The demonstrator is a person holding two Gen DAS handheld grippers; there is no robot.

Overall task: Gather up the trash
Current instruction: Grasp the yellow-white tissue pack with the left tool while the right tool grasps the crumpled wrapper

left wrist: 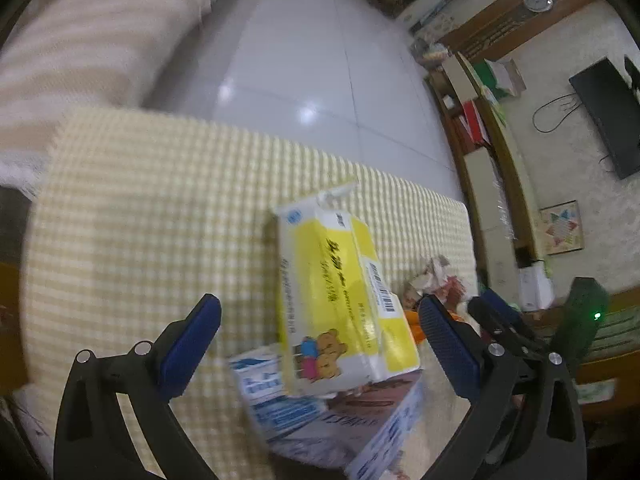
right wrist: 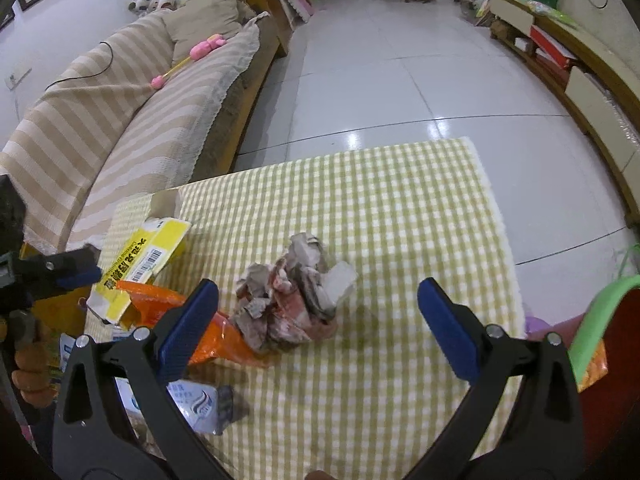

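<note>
Blue-padded fingers of the left gripper [left wrist: 320,320] are standing wide apart, gripping nothing, around a yellow-and-white carton [left wrist: 340,300] that is leaning on a blue-and-white packet [left wrist: 320,412]. Both are lying on the yellow checked tablecloth [left wrist: 160,208]. The right gripper [right wrist: 318,304] is likewise hanging spread and bare above a crumpled paper wad [right wrist: 292,296], which is touching an orange wrapper [right wrist: 216,336] on its left. A striped sofa [right wrist: 120,120] is sitting beyond the table, by the white tiled floor [right wrist: 380,72].

Checked cloth [right wrist: 400,216] bare beyond crumpled paper [right wrist: 294,300]; cartons crowd left
</note>
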